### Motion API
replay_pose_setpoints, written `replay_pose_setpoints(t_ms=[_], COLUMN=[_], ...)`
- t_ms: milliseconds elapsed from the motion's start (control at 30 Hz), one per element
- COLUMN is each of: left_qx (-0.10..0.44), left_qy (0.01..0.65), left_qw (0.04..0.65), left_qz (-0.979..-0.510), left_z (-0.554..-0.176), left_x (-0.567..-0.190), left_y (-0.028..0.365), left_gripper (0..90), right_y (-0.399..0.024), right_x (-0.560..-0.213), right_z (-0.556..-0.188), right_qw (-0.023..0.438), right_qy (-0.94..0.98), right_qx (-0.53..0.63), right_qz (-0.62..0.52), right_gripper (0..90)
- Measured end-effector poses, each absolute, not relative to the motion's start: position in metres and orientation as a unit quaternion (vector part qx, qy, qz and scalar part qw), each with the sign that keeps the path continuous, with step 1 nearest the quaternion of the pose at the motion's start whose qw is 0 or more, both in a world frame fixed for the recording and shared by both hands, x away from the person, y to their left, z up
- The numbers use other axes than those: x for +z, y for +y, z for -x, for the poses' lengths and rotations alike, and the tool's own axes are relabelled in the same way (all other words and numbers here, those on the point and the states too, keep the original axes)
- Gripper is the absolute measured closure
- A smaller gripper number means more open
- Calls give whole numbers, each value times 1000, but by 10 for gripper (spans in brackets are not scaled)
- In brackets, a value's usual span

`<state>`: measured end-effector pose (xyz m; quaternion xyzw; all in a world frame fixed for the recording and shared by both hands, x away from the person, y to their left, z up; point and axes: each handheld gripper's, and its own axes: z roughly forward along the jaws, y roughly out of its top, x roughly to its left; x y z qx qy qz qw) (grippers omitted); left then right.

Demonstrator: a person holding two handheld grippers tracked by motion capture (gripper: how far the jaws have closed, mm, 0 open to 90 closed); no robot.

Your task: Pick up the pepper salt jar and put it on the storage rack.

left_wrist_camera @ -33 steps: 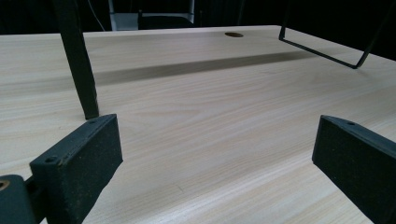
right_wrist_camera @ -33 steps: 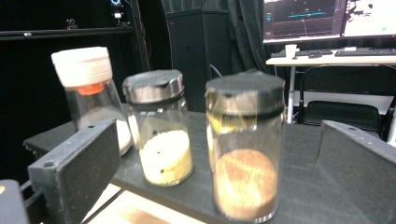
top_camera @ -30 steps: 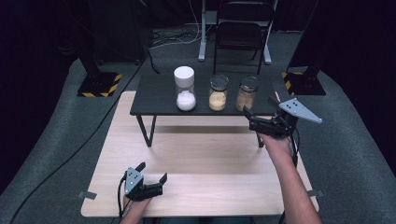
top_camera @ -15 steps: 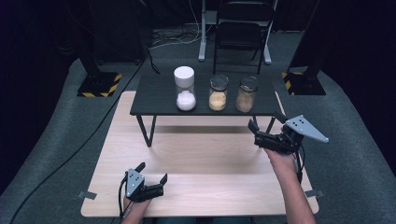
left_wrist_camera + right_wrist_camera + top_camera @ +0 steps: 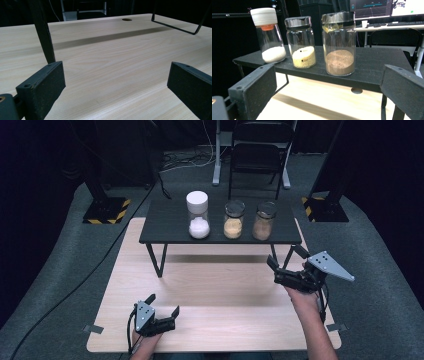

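Brown-powder jar [image 5: 340, 50], clear glass w/ dark lid, approx a third full, stands upright on the small black bench [image 5: 165, 227] at the right end of a 3-jar row, beside the yellow-grain jar [image 5: 302, 42] & white-lidded jar [image 5: 269, 35]; no readable label. Right hand-held gripper [image 5: 287, 262], jaws apart, empty, sits at the jar's 5 o'clock in high view, well apart. Left hand-held gripper [image 5: 162, 307], jaws apart, empty, low over the wooden bench [image 5: 225, 285].
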<state>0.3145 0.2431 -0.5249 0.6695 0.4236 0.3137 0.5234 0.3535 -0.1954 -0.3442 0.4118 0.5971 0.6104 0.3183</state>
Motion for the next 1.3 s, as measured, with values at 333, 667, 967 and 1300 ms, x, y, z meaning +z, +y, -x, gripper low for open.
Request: replay_pose_setpoints(t_ms=[333, 667, 967, 1300], left_qx=[315, 316, 317, 318], left_qy=[423, 422, 422, 422], left_qw=[524, 525, 525, 523], left_qz=[-669, -668, -668, -669], left_z=[-314, -314, -314, -314], left_x=[-525, -525, -525, -525], left_y=[243, 243, 243, 242], left_gripper=[12, 12, 12, 12], right_y=[-200, -205, -212, -221], right_x=[-363, -378, -392, -412], right_z=[-345, -339, -334, -327], right_qw=[312, 308, 305, 301], right_qy=[603, 601, 598, 598], right_qx=[601, 598, 594, 586], right_qz=[-421, -432, -443, -457], right_gripper=[1, 1, 0, 1])
